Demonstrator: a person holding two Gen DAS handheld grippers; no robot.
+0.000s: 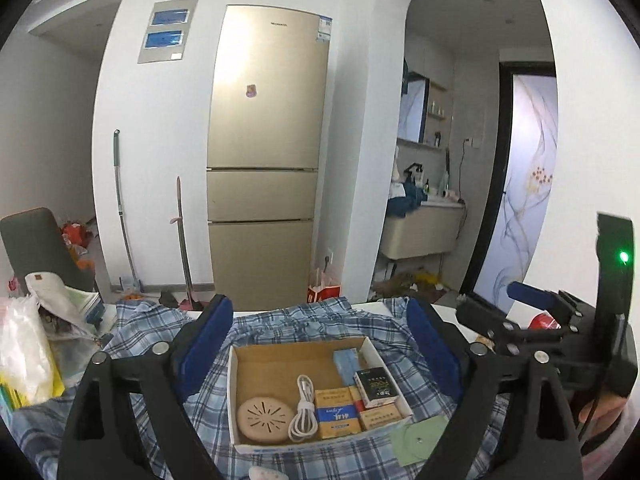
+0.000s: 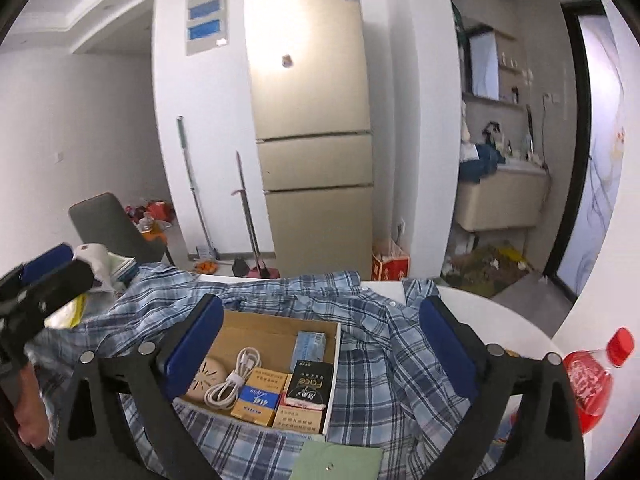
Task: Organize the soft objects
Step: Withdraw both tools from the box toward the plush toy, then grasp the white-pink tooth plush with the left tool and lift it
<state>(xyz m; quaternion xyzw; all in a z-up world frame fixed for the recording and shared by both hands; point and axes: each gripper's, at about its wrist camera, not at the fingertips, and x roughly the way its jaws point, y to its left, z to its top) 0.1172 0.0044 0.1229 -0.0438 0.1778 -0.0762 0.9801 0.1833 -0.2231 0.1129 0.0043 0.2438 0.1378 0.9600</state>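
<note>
Behind the white worktop (image 2: 500,320) stood a gold fridge (image 1: 264,152). Across the worktop lay the plaid shirt (image 1: 304,320), under a cardboard box (image 1: 280,360). My left tongs (image 1: 320,356) and right tongs (image 2: 320,352) hovered spread above it, pinching nothing.

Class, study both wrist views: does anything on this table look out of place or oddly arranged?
Yes. The cardboard box of small packets and a white cable sits on top of the rumpled plaid shirt, pinning it to the table. The shirt is spread out and creased, not folded. A green card also lies on the fabric.
</note>
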